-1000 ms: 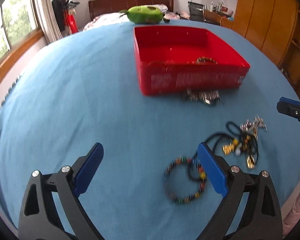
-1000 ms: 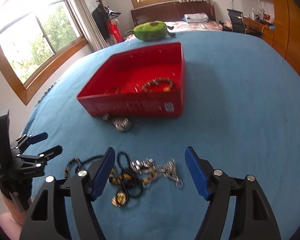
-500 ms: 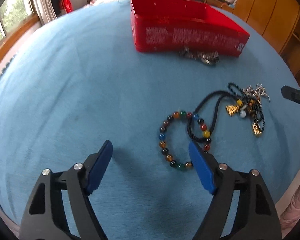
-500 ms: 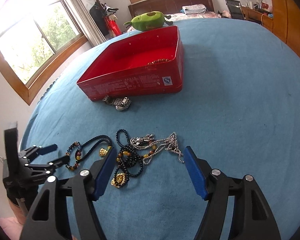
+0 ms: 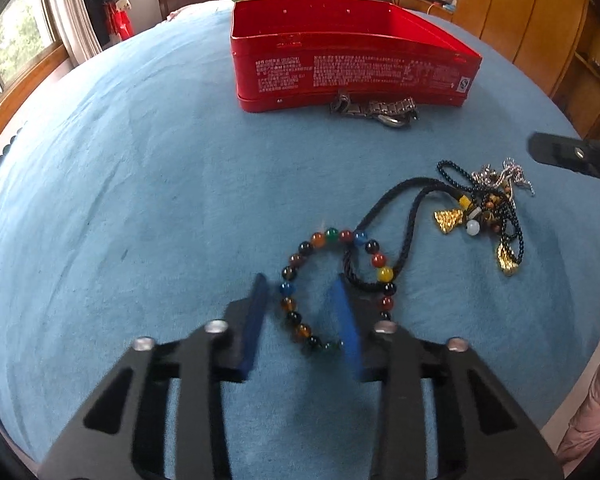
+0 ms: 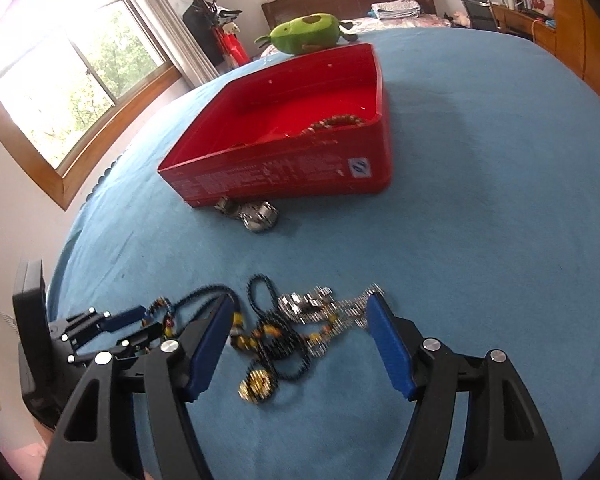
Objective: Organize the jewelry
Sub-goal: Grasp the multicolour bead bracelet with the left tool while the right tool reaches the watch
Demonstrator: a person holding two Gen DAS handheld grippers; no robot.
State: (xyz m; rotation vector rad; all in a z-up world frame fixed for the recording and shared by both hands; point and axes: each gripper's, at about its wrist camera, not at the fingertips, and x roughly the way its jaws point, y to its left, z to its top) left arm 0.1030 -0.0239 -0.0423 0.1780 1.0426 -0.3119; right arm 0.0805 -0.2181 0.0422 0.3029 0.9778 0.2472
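A red box stands on the blue table; in the right wrist view a brown bead bracelet lies inside it. A multicoloured bead bracelet lies on the cloth, and my left gripper straddles its left side with jaws partly closed, not clamped. A black cord necklace runs into a tangle of chains and gold pendants. My right gripper is open, low over that tangle.
A metal watch lies against the box's front wall, and also shows in the right wrist view. A green plush toy sits behind the box. The table's near edge lies close behind both grippers.
My left gripper has come down and forward onto the bead bracelet and its jaws have narrowed around one side. My right gripper has dropped lower over the tangle.
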